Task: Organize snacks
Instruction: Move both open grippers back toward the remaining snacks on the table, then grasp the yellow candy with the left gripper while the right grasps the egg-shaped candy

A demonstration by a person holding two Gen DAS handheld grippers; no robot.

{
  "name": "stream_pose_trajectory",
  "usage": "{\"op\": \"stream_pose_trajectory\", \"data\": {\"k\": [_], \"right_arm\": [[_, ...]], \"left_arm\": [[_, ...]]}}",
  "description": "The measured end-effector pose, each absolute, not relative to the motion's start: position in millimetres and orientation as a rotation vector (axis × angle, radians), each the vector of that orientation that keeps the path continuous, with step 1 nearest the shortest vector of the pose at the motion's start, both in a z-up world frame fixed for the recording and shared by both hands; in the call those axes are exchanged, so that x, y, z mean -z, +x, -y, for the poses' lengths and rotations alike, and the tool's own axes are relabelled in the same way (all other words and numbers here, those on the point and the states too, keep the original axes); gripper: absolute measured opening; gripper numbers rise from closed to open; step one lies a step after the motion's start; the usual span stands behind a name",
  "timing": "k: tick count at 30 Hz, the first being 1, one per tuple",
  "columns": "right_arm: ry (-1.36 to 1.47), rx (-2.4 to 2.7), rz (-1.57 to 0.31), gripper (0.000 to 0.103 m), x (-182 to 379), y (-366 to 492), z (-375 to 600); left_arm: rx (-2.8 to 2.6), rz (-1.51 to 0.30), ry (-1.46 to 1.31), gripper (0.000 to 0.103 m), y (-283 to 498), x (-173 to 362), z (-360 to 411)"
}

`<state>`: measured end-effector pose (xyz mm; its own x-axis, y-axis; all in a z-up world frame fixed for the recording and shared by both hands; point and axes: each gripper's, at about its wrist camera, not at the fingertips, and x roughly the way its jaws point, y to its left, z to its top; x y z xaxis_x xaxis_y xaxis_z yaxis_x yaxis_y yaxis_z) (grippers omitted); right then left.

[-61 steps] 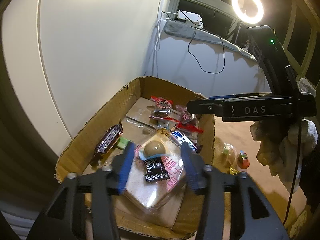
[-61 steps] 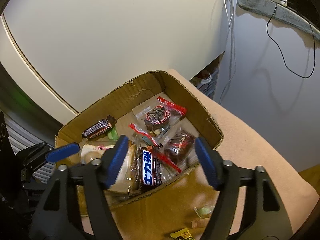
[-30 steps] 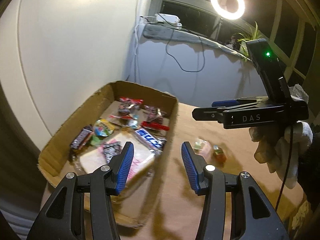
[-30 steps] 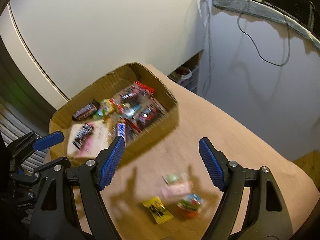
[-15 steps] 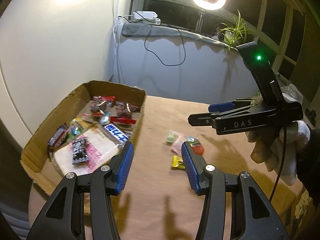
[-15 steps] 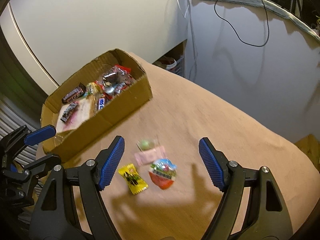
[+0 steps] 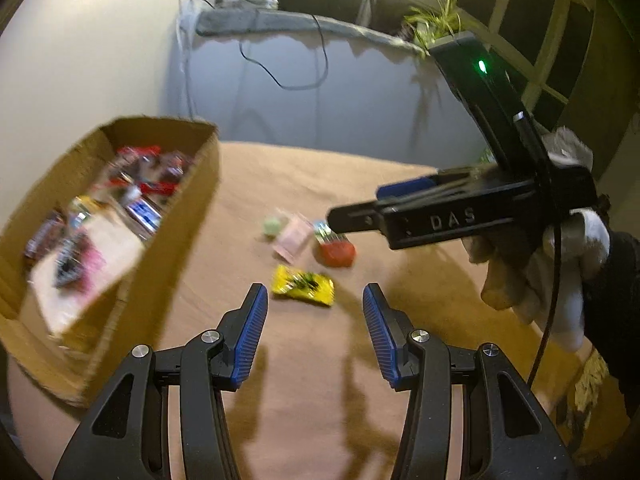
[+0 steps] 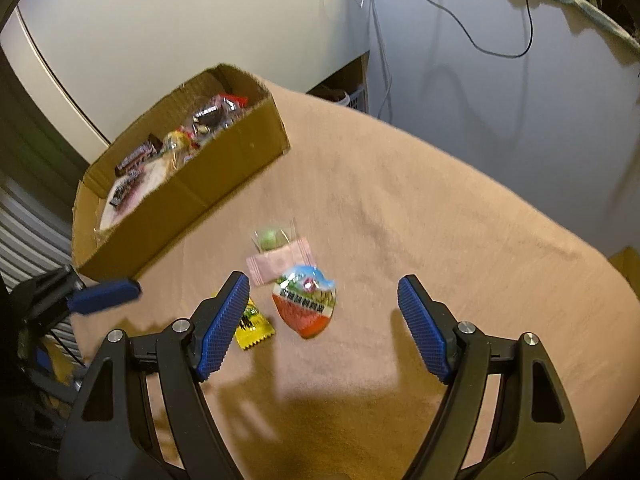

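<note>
Both grippers hover above tabletop (image 8: pixel 440 208), empty: right gripper (image 8: pixel 324 320) wide open over egg-shaped snack (image 8: pixel 306 306), left gripper (image 7: pixel 312 330) open near yellow packet (image 7: pixel 303 285). Snack box (image 8: pixel 224 160) far left.

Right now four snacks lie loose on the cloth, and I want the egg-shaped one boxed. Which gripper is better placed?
Right. The right gripper is open with the egg-shaped snack between its fingers; the left gripper faces the yellow packet.
</note>
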<state>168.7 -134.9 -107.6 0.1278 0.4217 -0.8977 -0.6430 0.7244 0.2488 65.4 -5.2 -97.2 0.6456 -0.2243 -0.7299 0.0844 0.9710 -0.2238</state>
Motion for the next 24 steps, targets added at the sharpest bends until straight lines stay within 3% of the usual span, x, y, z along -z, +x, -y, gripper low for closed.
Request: {"op": "stream_pose_trajectory", "data": {"k": [13, 24], "right_arm": [[-0.224, -0.809, -1.246, 0.079, 133, 166, 124], [-0.232, -0.819, -1.269, 0.060, 142, 170, 120]], "left_arm": [[0.181, -0.911, -0.152, 0.049, 92, 121, 17], [0.162, -0.912, -0.067, 0.049, 103, 130, 29]]}}
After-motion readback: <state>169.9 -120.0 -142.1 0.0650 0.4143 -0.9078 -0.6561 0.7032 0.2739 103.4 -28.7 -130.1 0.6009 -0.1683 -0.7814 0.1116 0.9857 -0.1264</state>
